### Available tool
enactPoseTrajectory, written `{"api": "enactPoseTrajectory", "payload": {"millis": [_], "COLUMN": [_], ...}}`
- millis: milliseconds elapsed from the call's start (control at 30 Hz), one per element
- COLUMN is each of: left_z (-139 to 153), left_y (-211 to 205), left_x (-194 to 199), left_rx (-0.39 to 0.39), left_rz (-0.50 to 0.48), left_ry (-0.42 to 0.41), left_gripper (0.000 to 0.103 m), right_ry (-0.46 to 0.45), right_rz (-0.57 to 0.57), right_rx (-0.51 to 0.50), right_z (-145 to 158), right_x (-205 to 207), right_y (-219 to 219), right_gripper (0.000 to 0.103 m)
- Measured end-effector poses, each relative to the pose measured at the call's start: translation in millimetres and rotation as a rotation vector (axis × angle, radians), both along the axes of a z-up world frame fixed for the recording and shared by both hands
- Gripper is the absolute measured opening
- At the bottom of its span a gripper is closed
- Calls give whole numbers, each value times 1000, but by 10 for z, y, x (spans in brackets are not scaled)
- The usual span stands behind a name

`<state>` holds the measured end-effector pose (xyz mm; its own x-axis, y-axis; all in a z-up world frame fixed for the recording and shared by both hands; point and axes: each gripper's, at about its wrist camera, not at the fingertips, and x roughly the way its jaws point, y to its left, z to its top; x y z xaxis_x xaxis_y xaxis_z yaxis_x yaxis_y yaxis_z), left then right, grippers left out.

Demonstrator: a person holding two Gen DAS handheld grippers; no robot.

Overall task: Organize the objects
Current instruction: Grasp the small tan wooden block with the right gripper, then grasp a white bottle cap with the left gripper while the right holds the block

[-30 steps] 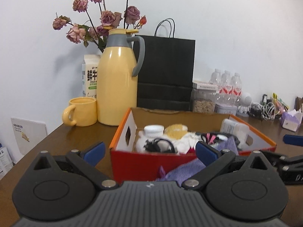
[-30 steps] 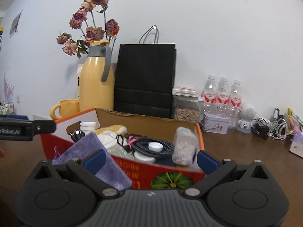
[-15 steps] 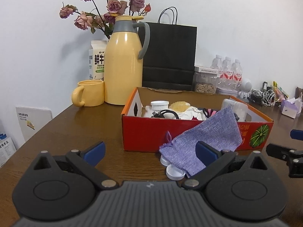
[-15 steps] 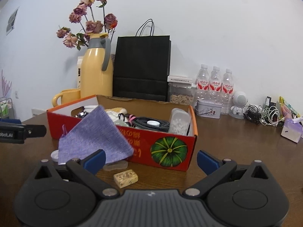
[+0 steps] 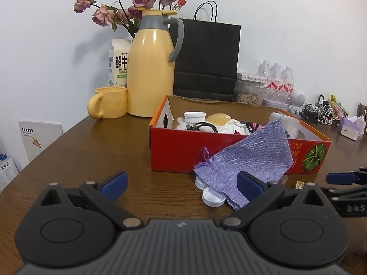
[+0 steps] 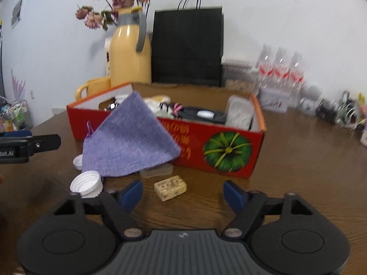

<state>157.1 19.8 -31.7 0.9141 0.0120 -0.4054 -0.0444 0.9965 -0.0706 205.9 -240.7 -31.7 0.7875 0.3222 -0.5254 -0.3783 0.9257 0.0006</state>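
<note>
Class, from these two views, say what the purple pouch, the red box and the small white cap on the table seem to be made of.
Purple drawstring pouch: woven fabric, matte, seemingly; visible weave, soft drape over the box edge.
Red printed box: likely cardboard; brown unprinted inner walls, folded flaps.
Small white round cap: probably plastic, smooth; ridged rim.

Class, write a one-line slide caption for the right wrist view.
Open right gripper faces a small tan block before a red cardboard box draped with a purple knitted pouch.

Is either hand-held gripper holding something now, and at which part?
Nothing is held. The left hand-held gripper and the right hand-held gripper are both open, with only the table between their fingers. The purple pouch hangs untouched over the box edge.
</note>
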Motion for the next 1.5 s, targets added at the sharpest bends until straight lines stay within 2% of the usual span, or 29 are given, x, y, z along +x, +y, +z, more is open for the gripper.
{"api": "enactPoseTrajectory", "payload": {"millis": [200,267,400,467,667,867,1000,1167,1300,1500], "left_z": [-18,-27,-34,-34,-43,-53,-63,-82,-67,-41], "left_y": [10,12,20,22,25,29,33,38,-11,-264], "left_x": [21,29,42,44,51,73,95,130,94,18], "left_rx": [-8,-11,-18,-19,-22,-25,-26,-23,-2,4], "left_rz": [-4,-5,-4,-4,-1,2,8,21,18,-63], "left_ry": [18,26,38,40,48,64,82,106,85,94], "left_gripper": [103,103,103,103,103,103,103,103,103,103], "right_ry": [67,91,89,87,68,-81,-138,-171,-182,-200], "right_rz": [1,17,41,52,42,3,-1,12,10,-5], "right_rx": [-7,-21,-30,-23,-23,11,9,8,20,41], "right_z": [-70,-94,-91,-87,-60,51,97,122,131,139], "right_x": [215,253,260,250,225,14,-111,-189,-216,-244], "right_y": [81,128,181,183,180,86,75,82,62,18], "right_gripper": [67,58,51,34,34,34,34,34,34,34]}}
